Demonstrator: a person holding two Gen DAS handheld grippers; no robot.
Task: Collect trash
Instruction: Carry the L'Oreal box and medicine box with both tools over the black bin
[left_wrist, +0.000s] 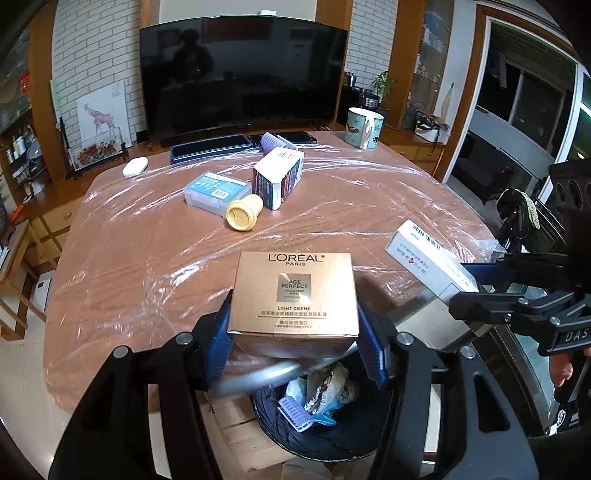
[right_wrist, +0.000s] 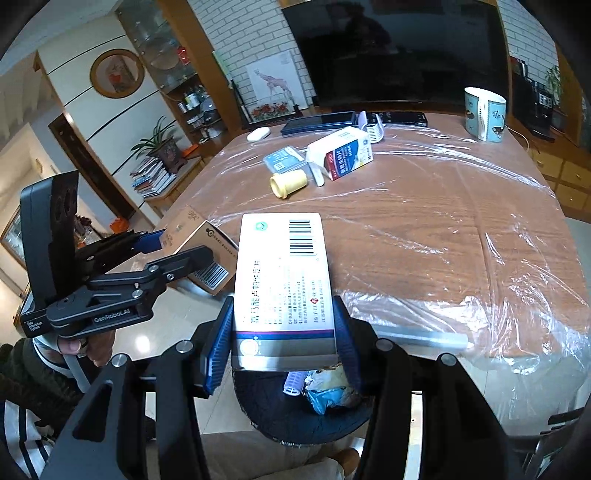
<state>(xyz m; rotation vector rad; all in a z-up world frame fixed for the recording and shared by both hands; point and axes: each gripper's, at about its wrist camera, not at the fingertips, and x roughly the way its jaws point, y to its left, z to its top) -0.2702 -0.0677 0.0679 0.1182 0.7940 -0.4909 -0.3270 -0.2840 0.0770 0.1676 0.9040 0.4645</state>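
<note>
Nearest: bin (left_wrist: 325, 417) w/ trash below table (left_wrist: 147, 266) edge. Above it, left gripper (left_wrist: 295, 350), jaws clamped on gold box (left_wrist: 295, 295); right gripper (right_wrist: 284, 345), jaws clamped on white box (right_wrist: 282, 280). Mid-table: yellow cap (left_wrist: 243, 216), clear case (left_wrist: 216, 192), carton (left_wrist: 279, 175). Far: mug (left_wrist: 364, 127), TV (left_wrist: 240, 74).

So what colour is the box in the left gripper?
Gold L'Oréal box, clearest in the left wrist view.
</note>
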